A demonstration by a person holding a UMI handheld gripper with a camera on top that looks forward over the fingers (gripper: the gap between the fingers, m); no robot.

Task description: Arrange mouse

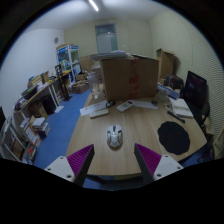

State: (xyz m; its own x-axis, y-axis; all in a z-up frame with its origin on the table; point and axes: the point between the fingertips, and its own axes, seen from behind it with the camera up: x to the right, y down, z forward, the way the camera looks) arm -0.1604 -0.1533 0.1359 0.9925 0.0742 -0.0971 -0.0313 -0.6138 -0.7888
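A wide-angle look along a hand-held gripper (114, 160) into an office room. The jaws stand wide open at the bottom of the frame, holding nothing; each finger carries a magenta pad (79, 160).

In the lower centre a rounded wooden worktop (140, 128) fills the middle ground. A light grey mouse (115, 135) lies on it, just ahead of the jaws and between their lines, apart from both fingers. To the right of the mouse, a dark round mat (175, 136) rests on the worktop. Flat white keyboards or papers (137, 103) lie further back, too small to tell which. At the right edge a dark monitor (195, 90) stands on the worktop.

Behind the worktop, at centre, stands a large cardboard box (129, 77). The floor (62, 122) at left is blue. Cluttered shelves (35, 100) line the left side. The walls are pale, with a window (106, 38) at upper centre and a ceiling strip light (94, 5) at the top.
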